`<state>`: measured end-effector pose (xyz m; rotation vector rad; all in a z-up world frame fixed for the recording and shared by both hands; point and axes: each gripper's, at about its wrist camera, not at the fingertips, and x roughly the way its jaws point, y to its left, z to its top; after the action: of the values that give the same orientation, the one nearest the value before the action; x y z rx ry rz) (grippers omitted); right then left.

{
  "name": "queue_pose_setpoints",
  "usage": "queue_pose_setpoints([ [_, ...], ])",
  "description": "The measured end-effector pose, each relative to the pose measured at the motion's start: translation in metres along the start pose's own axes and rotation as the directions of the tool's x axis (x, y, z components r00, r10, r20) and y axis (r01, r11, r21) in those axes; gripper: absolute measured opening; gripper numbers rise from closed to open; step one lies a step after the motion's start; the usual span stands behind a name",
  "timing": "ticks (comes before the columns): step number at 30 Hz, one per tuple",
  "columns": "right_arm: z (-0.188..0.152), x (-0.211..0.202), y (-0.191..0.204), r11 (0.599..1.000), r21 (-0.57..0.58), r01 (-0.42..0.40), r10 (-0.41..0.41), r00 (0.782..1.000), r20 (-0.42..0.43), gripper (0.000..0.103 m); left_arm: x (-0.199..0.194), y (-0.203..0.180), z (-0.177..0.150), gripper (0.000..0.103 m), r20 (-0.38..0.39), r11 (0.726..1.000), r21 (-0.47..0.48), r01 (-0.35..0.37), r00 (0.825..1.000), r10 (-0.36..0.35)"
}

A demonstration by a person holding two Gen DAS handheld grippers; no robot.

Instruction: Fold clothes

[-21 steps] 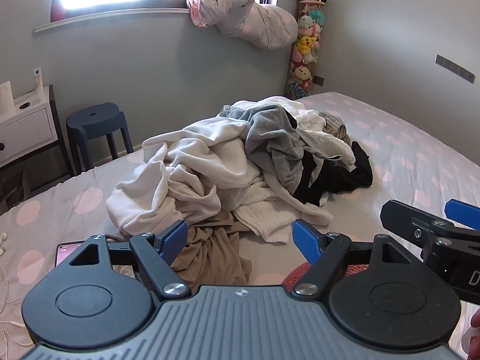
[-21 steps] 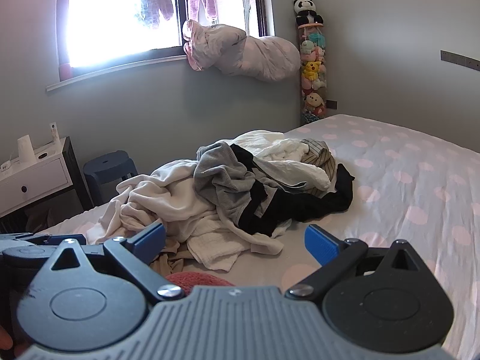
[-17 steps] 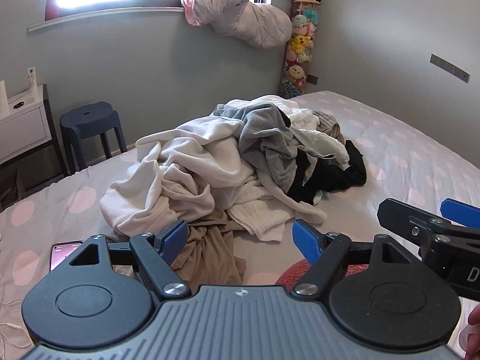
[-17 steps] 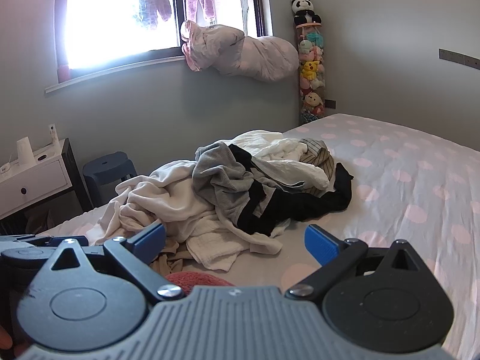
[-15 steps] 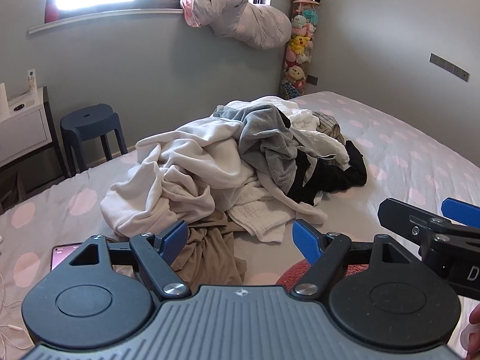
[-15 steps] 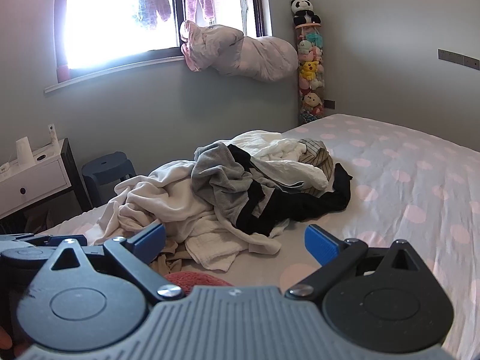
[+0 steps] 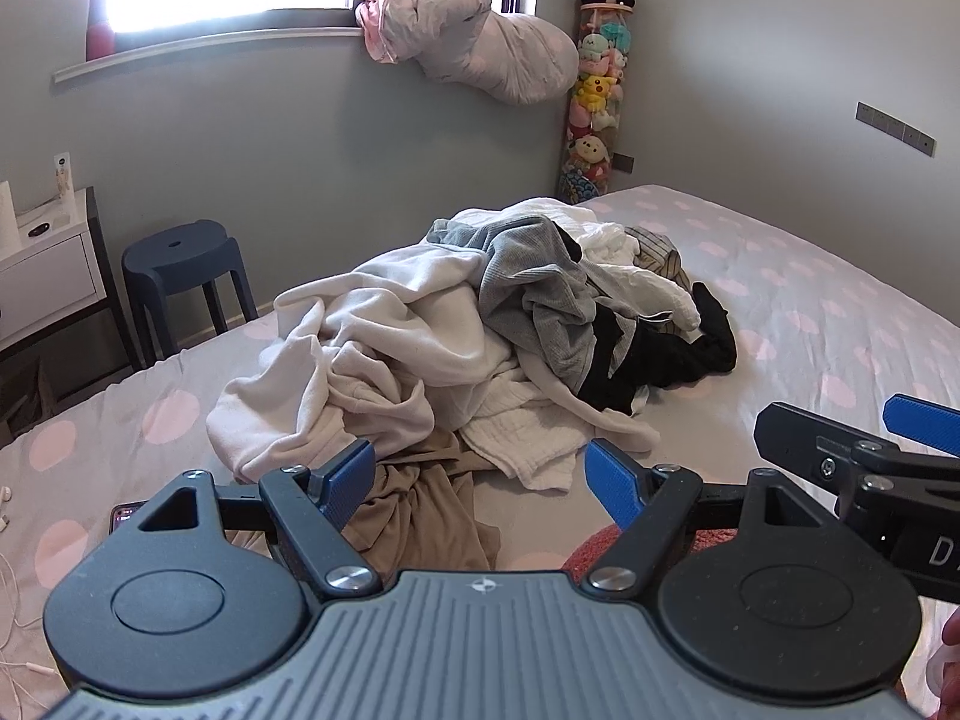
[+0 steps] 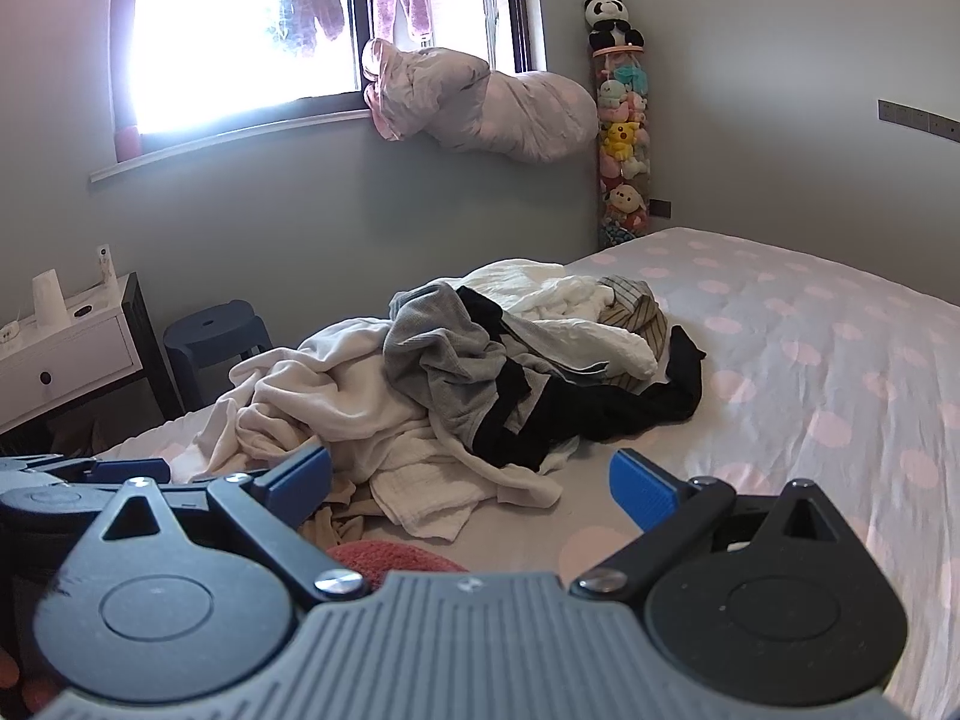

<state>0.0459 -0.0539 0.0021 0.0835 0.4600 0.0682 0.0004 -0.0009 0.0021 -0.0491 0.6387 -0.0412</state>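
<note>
judging by the tangled pile of clothes [image 7: 480,348] heaped mid-bed [image 7: 840,312], toward the edge under the window, no garment looks folded yet and all the work is left. left gripper [image 7: 480,477] and right gripper [image 8: 471,480] hover wide open and empty short of its near edge. the heap's long axis runs from the white sweatshirt [image 7: 372,348] toward the black garment [image 7: 678,354], toward the far corner by the plush toys.
</note>
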Motion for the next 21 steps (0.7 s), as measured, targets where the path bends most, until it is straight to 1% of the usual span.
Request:
queue_pose_setpoints([
  [9, -0.0004, 0.0014, 0.0025, 1.0, -0.003, 0.007, -0.007, 1.0, -0.003, 0.1, 0.0007, 0.0003, -0.0008, 0.076, -0.006, 1.0, -0.001, 0.011, 1.0, -0.011],
  [21, -0.0025, 0.0035, 0.0034, 1.0, 0.006, 0.009, -0.009, 1.0, -0.011, 0.1, 0.0013, 0.0014, -0.0015, 0.076, -0.018, 1.0, 0.0, 0.002, 1.0, -0.002],
])
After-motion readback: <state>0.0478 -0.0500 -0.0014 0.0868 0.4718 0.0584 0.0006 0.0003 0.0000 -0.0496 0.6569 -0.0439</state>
